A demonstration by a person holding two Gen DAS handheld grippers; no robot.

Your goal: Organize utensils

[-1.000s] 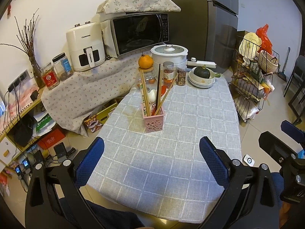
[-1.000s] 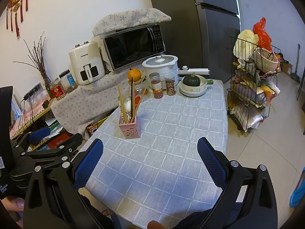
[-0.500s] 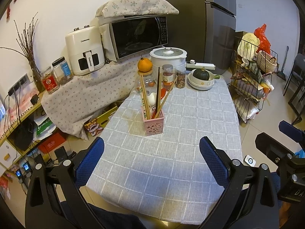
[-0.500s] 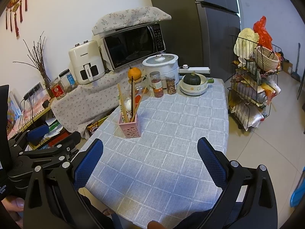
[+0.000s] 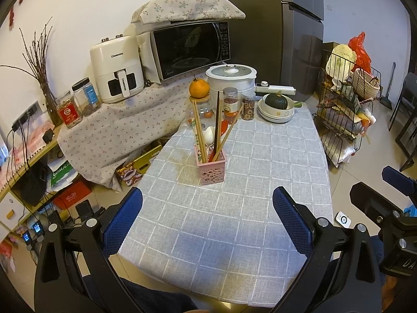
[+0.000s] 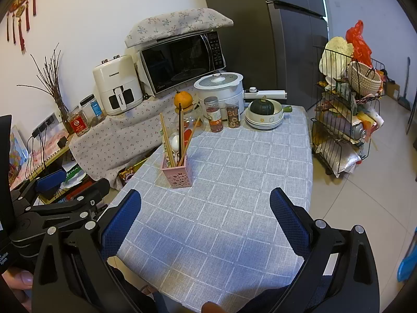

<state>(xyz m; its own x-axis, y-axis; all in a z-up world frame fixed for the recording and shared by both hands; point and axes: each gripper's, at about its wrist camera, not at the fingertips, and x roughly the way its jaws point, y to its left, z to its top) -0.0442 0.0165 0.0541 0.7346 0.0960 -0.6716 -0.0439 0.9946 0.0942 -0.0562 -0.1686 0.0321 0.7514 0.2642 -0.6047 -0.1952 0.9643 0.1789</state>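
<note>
At table centre, toward 11 o'clock from my left gripper, stands the pink perforated plastic holder. It carries wooden chopsticks, one dark stick and spoons, fanned loose. Both grippers, left and right gripper, hang wide open, holding nothing, near the grey checked tablecloth edge; I judge this a ready stance.

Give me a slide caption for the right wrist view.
Open right claw hangs over the checked tablecloth, facing the pink utensil holder with its chopsticks.
</note>
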